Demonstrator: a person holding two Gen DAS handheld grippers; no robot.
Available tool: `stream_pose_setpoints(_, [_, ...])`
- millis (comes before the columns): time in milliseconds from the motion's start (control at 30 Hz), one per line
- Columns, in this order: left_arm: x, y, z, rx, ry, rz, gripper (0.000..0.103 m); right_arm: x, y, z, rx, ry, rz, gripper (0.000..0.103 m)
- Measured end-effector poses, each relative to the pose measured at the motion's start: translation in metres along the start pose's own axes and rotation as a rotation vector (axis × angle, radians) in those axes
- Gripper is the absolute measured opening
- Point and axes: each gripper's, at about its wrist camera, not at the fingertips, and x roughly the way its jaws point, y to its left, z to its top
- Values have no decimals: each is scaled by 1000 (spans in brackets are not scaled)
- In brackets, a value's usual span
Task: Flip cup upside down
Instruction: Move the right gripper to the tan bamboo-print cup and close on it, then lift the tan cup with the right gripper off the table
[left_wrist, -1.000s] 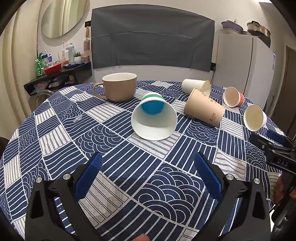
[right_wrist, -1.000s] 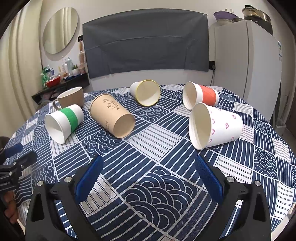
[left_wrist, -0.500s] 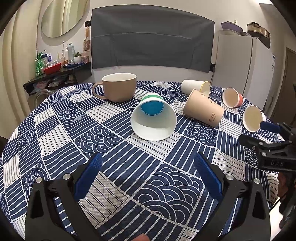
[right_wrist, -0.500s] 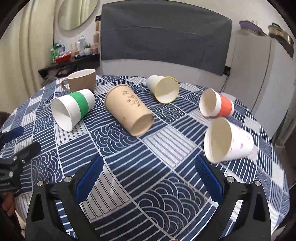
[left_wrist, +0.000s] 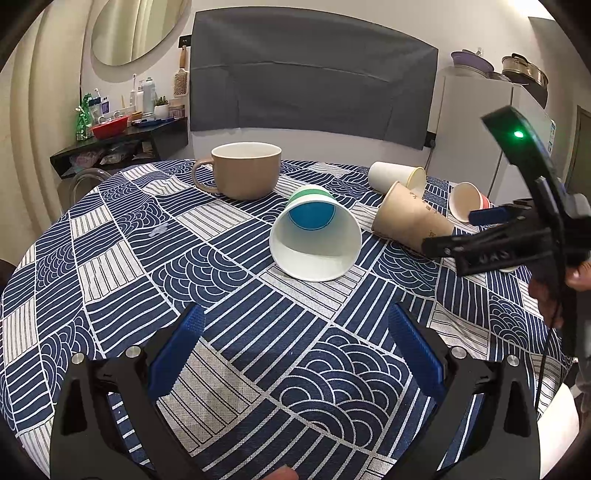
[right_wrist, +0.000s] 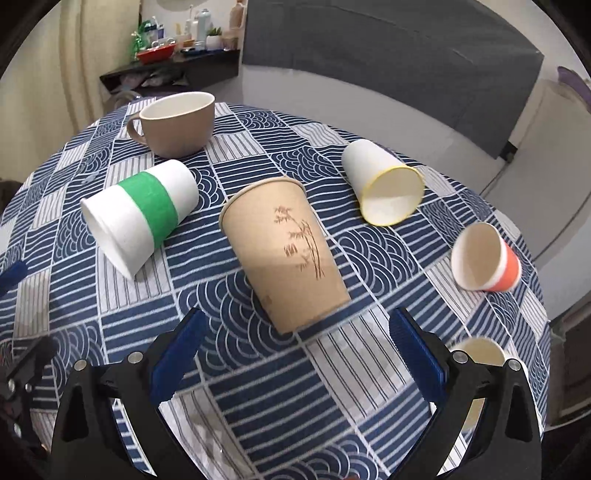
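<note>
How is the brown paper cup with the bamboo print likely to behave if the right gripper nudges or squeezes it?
The brown paper cup with the bamboo print lies on its side on the patterned tablecloth, so a nudge would probably roll it, curving because it tapers. It looks like thin paper, probably light, and a hard squeeze may dent it. The open right gripper looks wide enough to span it.

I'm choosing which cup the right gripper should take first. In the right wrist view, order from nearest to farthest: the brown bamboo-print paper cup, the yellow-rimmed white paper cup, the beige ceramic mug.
From the right gripper:
1. Brown bamboo-print paper cup, straight ahead, on its side.
2. Yellow-rimmed white paper cup, ahead right, on its side.
3. Beige ceramic mug, far left, upright.
</note>
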Motion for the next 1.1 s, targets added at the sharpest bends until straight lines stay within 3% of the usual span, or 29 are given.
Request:
stream_pose_setpoints(167, [4,1,1,0,19,-18,97,15,0,13,-7,28,39,95])
stream_pose_setpoints(667, [8,5,2,-18,35,-42,97,30,0,27,-70,-10,71,93])
stream_pose_setpoints(733, [8,6,2,-26,35,-42,97,33,-1,25,-66,-9,79,85])
stream_pose_setpoints(767, [8,7,2,-29,34,-42,97,36,-1,24,-63,-2,80,64])
stream_pose_setpoints(833, [9,7,2,-33,38,-43,97,39,-3,21,-52,10,94,56])
stream_pose_setpoints(1100, [13,8,3,-34,57,-46,97,29,7,8,-76,-16,116,54])
